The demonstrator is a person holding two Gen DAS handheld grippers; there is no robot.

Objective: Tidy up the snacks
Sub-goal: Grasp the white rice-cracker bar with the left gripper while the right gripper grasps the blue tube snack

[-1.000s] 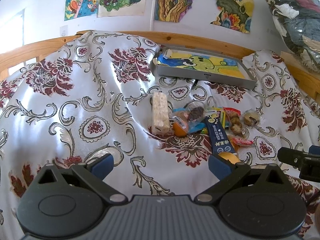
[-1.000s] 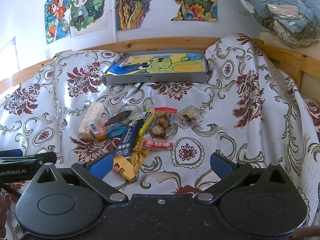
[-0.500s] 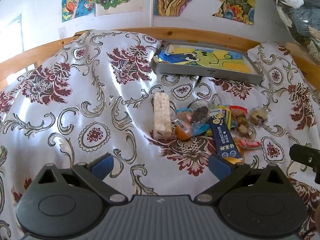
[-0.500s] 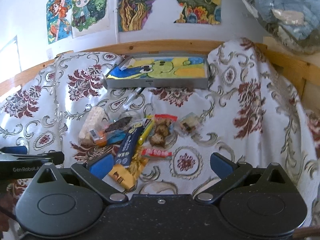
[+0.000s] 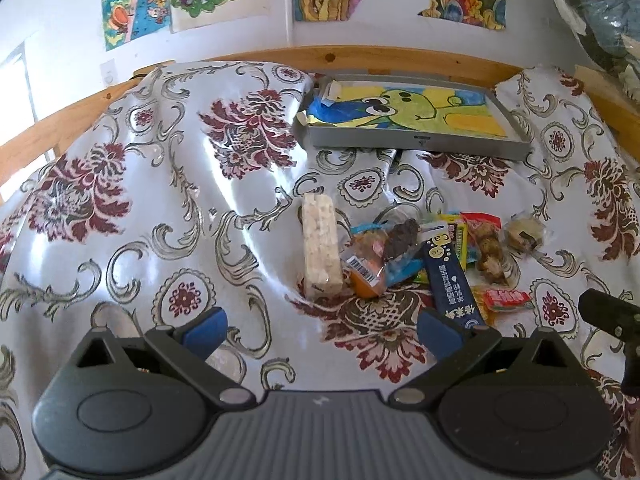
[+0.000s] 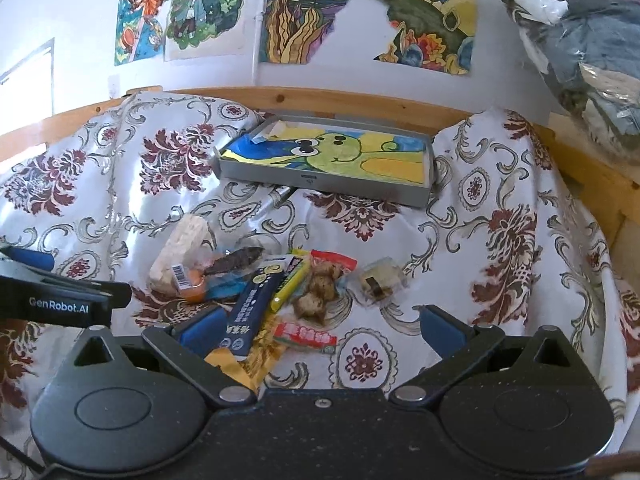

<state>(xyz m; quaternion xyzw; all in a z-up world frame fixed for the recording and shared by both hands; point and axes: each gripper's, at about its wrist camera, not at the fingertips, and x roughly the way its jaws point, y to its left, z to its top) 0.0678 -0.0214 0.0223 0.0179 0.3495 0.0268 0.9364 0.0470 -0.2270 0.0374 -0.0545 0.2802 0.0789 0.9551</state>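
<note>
Left gripper (image 5: 322, 326): fingers spread apart, nothing between them, low in frame over the floral cloth (image 5: 160, 208). Right gripper (image 6: 320, 324): fingers apart, empty, with the dark blue stick pack (image 6: 250, 312) just above its left finger. Snack pile (image 5: 420, 256) lies centre-right of the left view. Grey tray (image 5: 416, 120) sits upper centre, apart from the pile.
</note>
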